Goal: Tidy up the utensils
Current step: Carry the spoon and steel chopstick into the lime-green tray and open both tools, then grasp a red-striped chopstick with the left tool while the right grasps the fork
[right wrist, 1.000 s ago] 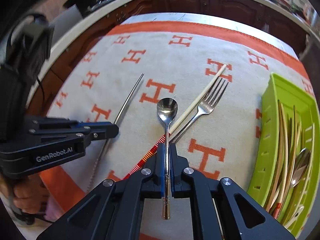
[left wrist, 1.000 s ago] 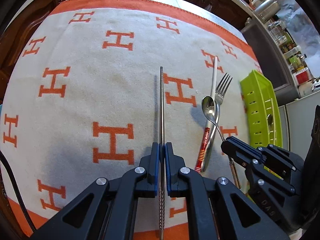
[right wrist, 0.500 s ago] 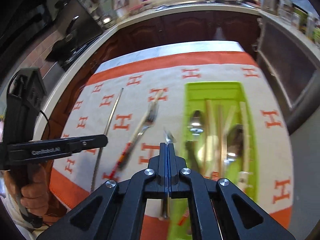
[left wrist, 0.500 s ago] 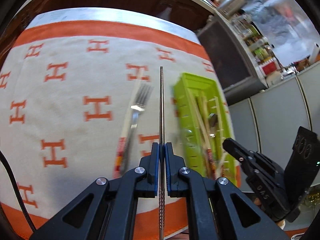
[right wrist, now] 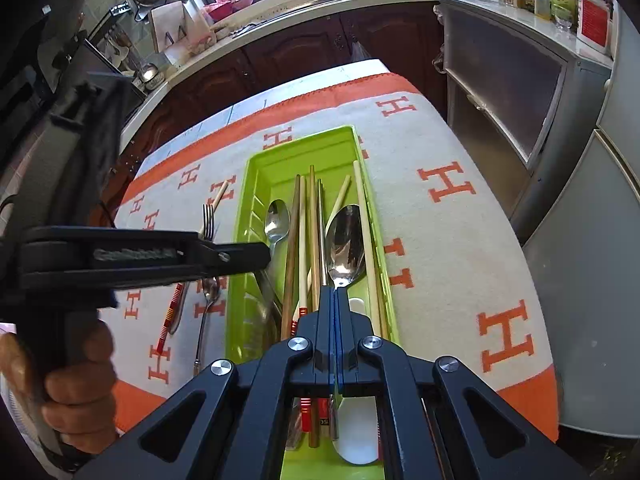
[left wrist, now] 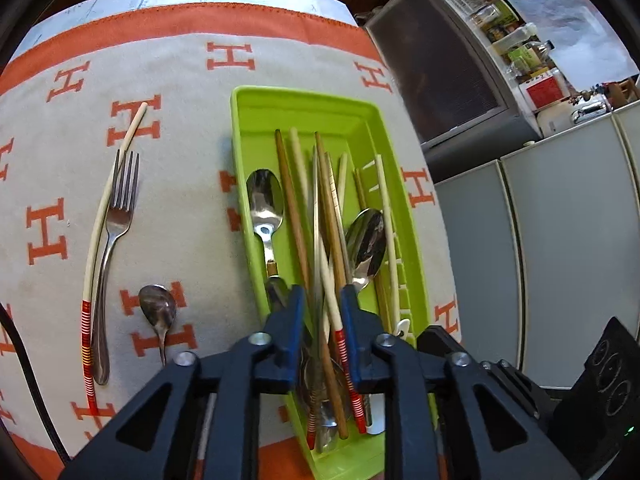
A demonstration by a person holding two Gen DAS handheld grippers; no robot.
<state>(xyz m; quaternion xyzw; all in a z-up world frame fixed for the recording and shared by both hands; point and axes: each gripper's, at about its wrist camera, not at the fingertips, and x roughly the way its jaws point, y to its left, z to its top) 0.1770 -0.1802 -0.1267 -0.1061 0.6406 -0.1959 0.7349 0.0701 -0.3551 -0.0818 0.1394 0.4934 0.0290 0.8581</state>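
Note:
A green utensil tray [left wrist: 304, 96] holds spoons, wooden chopsticks and cream chopsticks with red-striped ends. My left gripper [left wrist: 322, 300] hangs over the tray's near half and its jaws are opening. The thin metal chopstick [left wrist: 316, 200] runs between them, and the pads stand clear of it on both sides. In the right wrist view my right gripper [right wrist: 335, 292] is shut on the handle of a steel spoon [right wrist: 346, 240], whose bowl points away over the tray [right wrist: 304, 140]. The left gripper [right wrist: 256, 256] reaches in from the left, held by a hand [right wrist: 72, 380].
Left of the tray, a fork [left wrist: 120, 216], a cream chopstick with a red-striped end [left wrist: 100, 220] and a small spoon [left wrist: 158, 312] lie on the H-patterned cloth [left wrist: 180, 140]. A black cable [left wrist: 24, 360] hangs at the left edge. Grey cabinets [left wrist: 560, 240] stand past the table's right side.
Both grippers have swung right, from over the cloth to over the green tray. The left jaws have parted from the metal chopstick. The right gripper still grips the spoon.

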